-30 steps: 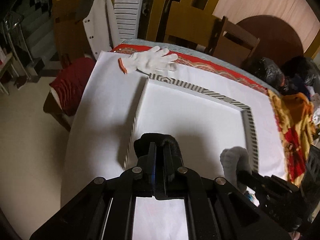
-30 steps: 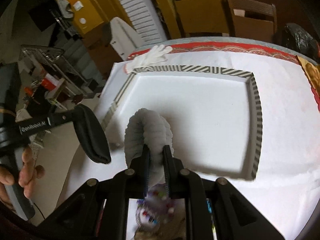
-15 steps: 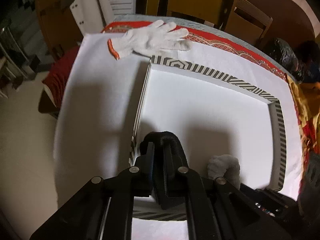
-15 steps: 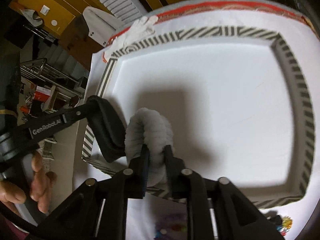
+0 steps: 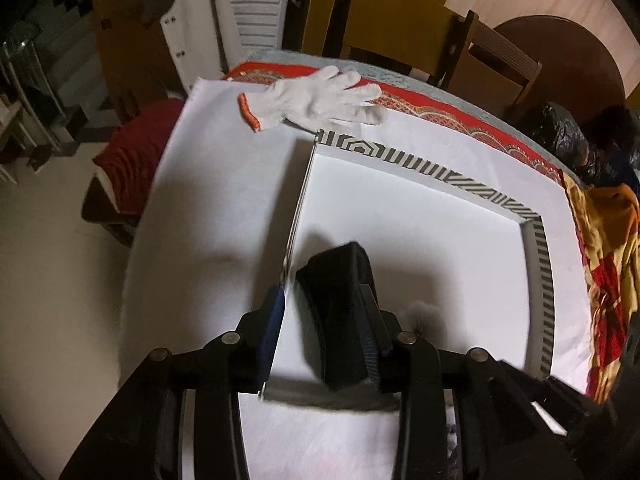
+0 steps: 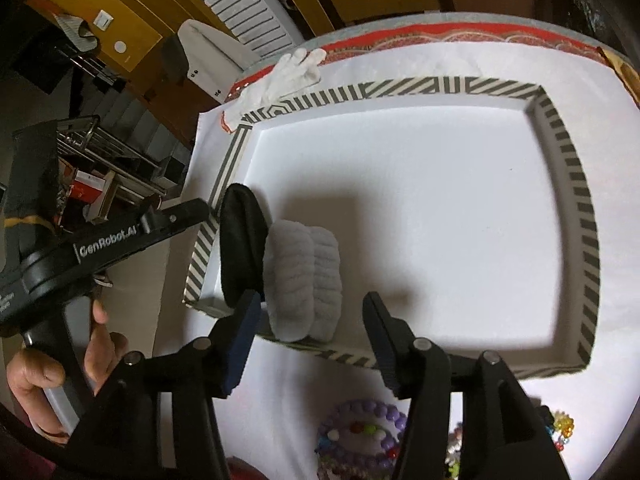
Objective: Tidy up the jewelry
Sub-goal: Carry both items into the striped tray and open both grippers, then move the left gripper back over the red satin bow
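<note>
Bead bracelet point(image 6: 356, 440) cut off below

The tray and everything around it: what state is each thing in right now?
Tray: open-topped, flat on the white sheet.
Grey band: in the tray, near its front-left corner, free.
Black band: in the tray, against the grey band, free.
Left claw: open, astride the tray's wall.
Right claw: open, empty.
Glove: lying flat behind the tray.
Beads: outside the tray.

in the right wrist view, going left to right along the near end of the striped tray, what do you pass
left gripper → black scrunchie, against the striped tray's left wall → grey fluffy scrunchie touching it → bare white tray floor → right striped wall. The open right gripper straddles the grey scrunchie from the near side.
</note>
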`<state>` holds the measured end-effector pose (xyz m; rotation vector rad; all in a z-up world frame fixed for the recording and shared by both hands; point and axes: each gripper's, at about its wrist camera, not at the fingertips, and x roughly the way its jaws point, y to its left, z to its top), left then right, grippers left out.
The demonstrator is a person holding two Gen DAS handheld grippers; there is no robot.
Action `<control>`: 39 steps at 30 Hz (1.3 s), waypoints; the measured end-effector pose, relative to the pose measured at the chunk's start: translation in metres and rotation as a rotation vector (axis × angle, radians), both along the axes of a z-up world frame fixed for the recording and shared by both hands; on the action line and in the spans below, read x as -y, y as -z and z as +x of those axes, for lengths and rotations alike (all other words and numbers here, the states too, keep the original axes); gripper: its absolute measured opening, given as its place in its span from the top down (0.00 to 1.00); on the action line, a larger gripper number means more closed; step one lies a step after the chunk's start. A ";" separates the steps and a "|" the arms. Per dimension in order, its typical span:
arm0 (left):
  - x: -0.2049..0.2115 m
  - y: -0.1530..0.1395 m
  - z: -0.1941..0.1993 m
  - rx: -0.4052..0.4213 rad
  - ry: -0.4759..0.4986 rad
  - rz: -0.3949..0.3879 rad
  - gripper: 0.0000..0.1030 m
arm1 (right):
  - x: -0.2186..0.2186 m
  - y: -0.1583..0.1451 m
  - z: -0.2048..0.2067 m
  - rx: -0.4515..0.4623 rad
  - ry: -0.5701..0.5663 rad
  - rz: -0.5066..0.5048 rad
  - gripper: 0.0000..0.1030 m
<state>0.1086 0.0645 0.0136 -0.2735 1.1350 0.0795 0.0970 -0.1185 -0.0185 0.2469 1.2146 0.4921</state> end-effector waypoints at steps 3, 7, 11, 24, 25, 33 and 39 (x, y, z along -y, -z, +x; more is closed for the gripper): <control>0.007 -0.012 -0.020 0.016 -0.016 0.060 0.74 | 0.006 -0.007 -0.008 0.008 0.002 0.007 0.45; 0.017 -0.025 -0.045 0.039 -0.031 0.109 0.74 | 0.015 -0.020 -0.023 0.049 -0.001 -0.007 0.41; 0.030 -0.033 -0.070 0.061 -0.031 0.159 0.74 | 0.027 -0.032 -0.040 0.098 0.000 -0.040 0.37; 0.077 -0.045 -0.131 0.100 -0.032 0.165 0.74 | 0.093 -0.056 -0.103 0.178 0.035 -0.098 0.35; 0.079 -0.045 -0.134 0.102 -0.032 0.164 0.74 | 0.097 -0.057 -0.107 0.178 0.038 -0.099 0.35; 0.100 -0.051 -0.162 0.122 -0.036 0.150 0.74 | 0.126 -0.065 -0.138 0.188 0.048 -0.108 0.33; 0.113 -0.054 -0.181 0.132 -0.042 0.161 0.74 | 0.135 -0.069 -0.156 0.191 0.038 -0.114 0.33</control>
